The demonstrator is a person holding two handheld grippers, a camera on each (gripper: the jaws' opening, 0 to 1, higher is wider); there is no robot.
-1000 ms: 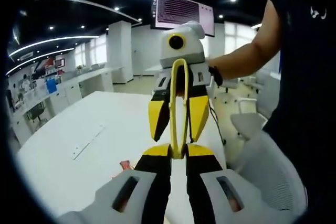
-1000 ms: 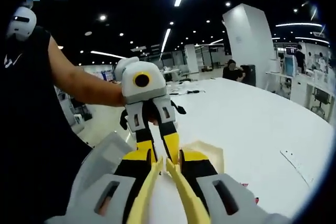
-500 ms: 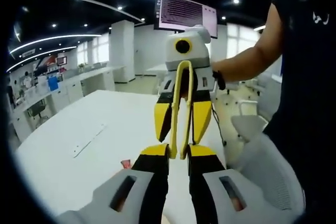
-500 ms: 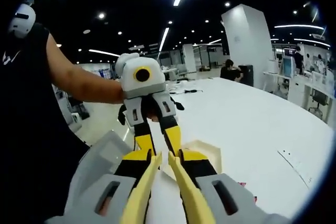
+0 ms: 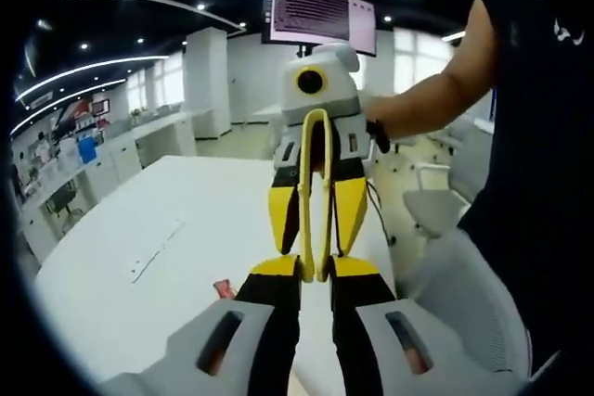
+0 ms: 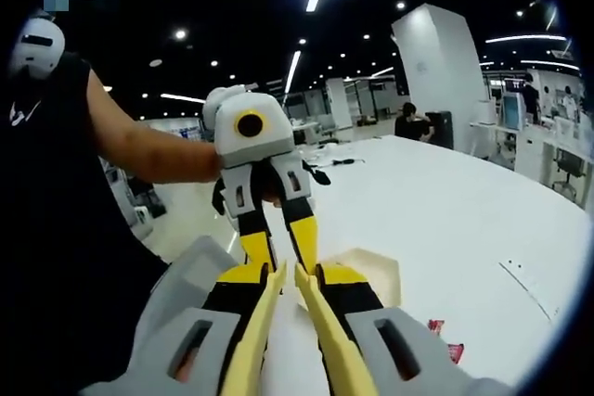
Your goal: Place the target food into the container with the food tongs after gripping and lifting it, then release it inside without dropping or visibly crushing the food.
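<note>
The slim yellow plastic food tongs (image 5: pixel 316 194) hang looped between both tools: the left gripper (image 5: pixel 316 275) pinches the two arm tips, its jaws narrow around them. In the right gripper view the right gripper (image 6: pixel 286 277) clamps the same tongs near the bend, jaws closed on them. Small red food pieces (image 6: pixel 444 339) lie near the white table's (image 6: pixel 445 220) near edge, too small to identify. A cream shallow container (image 6: pixel 376 271) sits just behind the jaws, partly hidden.

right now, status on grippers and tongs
Right gripper shut on tongs. Left gripper at their tips, grip unclear. Container on table beyond, no food lifted yet.
</note>
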